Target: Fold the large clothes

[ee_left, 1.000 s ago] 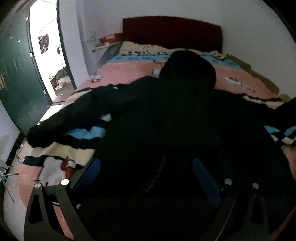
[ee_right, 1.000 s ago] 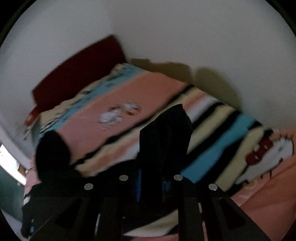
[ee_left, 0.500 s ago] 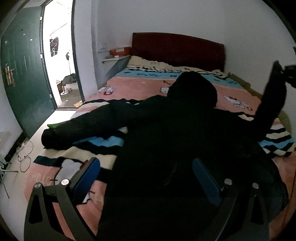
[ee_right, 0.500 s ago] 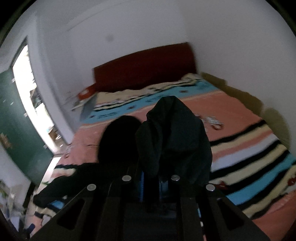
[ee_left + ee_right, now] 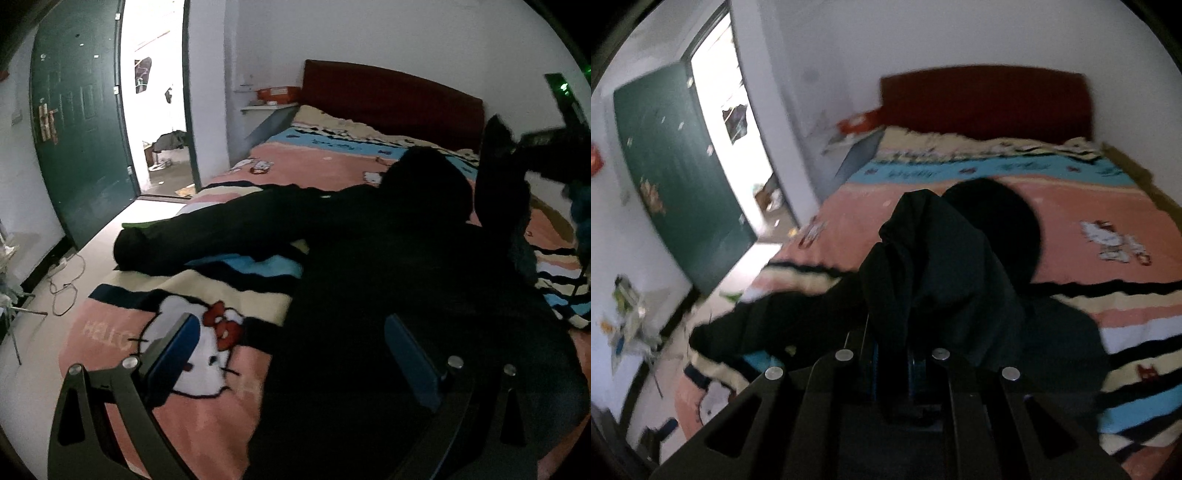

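A large black hooded jacket (image 5: 388,266) lies spread on the bed (image 5: 207,369), hood toward the headboard, left sleeve (image 5: 207,236) stretched toward the bed's left edge. My left gripper (image 5: 295,339) is open above the jacket's lower hem, holding nothing. My right gripper (image 5: 892,354) is shut on the jacket's right sleeve (image 5: 934,266) and holds it lifted above the body of the jacket. In the left wrist view the raised sleeve (image 5: 498,184) and the right gripper's body show at the far right.
The bed has a Hello Kitty striped blanket (image 5: 1137,332) and a dark red headboard (image 5: 391,96). A green door (image 5: 77,125) stands open at the left. A cable (image 5: 62,288) lies on the floor. A small shelf with an orange box (image 5: 277,94) is by the headboard.
My right gripper has lifted the right sleeve and swung it from the bed's right side toward the middle, over the jacket. My left gripper has pulled back and to the left.
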